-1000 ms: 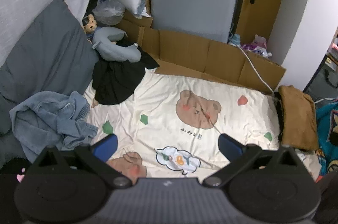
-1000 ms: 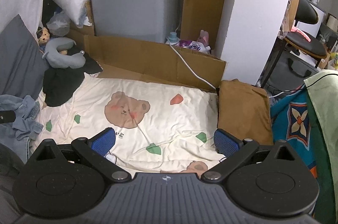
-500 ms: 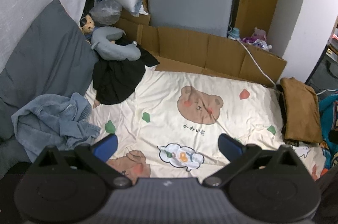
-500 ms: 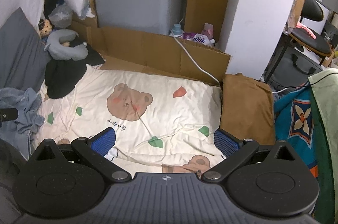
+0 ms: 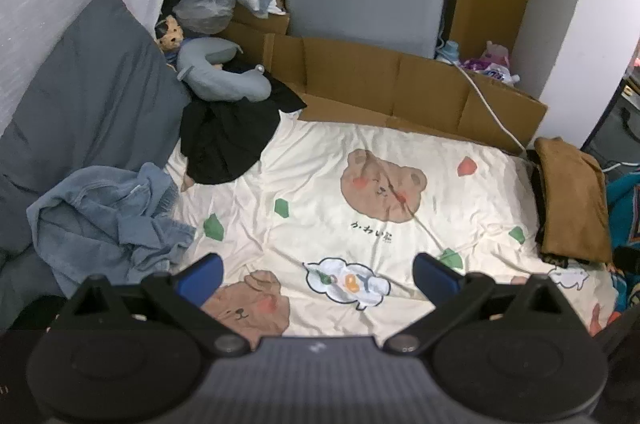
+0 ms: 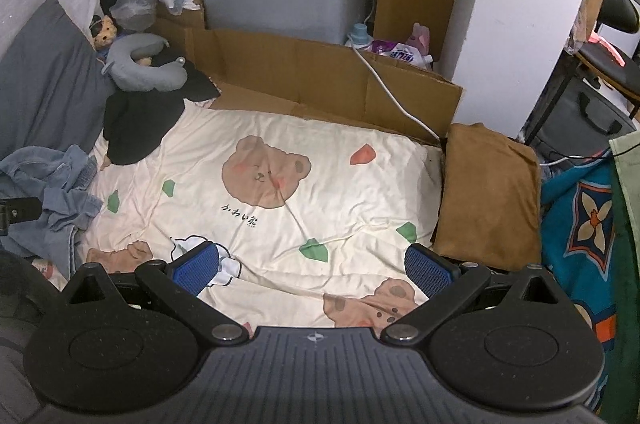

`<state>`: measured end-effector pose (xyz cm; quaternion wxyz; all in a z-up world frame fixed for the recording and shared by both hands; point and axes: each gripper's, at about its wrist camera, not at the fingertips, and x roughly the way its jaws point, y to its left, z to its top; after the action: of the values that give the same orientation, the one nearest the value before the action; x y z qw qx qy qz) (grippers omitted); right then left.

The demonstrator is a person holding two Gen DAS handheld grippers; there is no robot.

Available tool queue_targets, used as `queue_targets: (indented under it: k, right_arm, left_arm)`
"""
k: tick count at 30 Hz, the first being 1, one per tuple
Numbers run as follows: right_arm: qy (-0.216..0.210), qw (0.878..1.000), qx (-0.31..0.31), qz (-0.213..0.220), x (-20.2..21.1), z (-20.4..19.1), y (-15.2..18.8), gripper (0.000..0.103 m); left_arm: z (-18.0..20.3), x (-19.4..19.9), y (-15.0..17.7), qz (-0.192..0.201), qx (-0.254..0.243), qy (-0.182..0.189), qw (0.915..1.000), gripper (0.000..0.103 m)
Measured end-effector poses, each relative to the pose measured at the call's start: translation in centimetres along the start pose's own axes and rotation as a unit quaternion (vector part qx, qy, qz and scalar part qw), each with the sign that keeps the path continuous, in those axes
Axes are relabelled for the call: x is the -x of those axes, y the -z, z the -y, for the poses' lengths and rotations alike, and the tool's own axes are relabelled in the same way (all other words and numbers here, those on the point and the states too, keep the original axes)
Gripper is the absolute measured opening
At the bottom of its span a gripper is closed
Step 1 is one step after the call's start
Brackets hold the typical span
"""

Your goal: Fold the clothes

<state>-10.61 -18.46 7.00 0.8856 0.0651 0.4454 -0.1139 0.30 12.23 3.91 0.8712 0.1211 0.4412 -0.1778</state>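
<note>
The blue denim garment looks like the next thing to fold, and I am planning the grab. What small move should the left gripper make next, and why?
Probably swing the left gripper left and down toward the blue denim garment. It lies crumpled at the left edge of the bear-print sheet, just beside the left finger, while both grippers are open and hold nothing. The brown folded garment on the right looks already done.

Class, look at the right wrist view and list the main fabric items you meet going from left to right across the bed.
Grey pillow → crumpled blue denim garment → black garment → cream bear-print sheet → folded brown garment → teal patterned blanket.
</note>
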Motion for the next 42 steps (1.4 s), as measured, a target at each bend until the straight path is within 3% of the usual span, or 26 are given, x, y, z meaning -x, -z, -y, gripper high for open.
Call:
queue_targets:
  k: [12, 25, 42]
  right_arm:
    - [-0.013, 1.0, 0.008, -0.013, -0.4, -0.4, -0.3, 0.102]
    - [-0.023, 1.0, -0.004, -0.012, 0.1, -0.3, 0.1, 0.102]
    - [-0.026, 1.0, -0.014, -0.011, 0.4, 0.4, 0.3, 0.102]
  left_arm:
    - [-0.3, 0.8, 0.3, -0.007, -0.007, -0.011, 0.9999, 0.099]
    - [-1.4, 1.0, 0.3, -0.013, 0.005, 0.018, 0.9997, 0.099]
    - [-0.9, 1.0, 0.5, -0.014, -0.002, 0.018, 0.9997, 0.099]
